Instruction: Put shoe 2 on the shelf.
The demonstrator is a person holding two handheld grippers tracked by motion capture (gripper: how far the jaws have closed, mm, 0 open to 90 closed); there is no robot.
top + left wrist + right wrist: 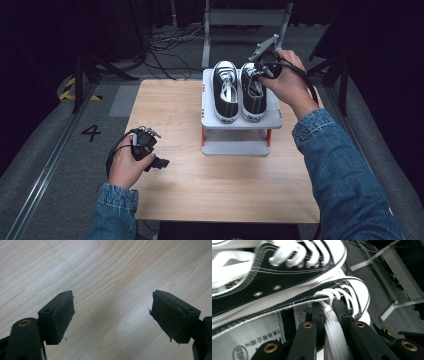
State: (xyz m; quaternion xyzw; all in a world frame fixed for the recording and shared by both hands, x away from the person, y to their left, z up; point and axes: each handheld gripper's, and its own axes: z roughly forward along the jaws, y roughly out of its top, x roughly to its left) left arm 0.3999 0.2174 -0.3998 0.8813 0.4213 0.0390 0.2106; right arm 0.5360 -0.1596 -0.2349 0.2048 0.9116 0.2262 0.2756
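The right claw is pinched narrow on the lace of the right shoe, which sits on the rack beside its mate. Likely next: pull gently. The left claw idles wide over the desk.

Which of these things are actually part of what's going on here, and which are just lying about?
Part of the job:
- right shoe, its white lace pinched in the right gripper
- left shoe beside it
- grey rack bearing both

Just lying about:
- left gripper, open over bare table
- floor cables
- metal frame behind
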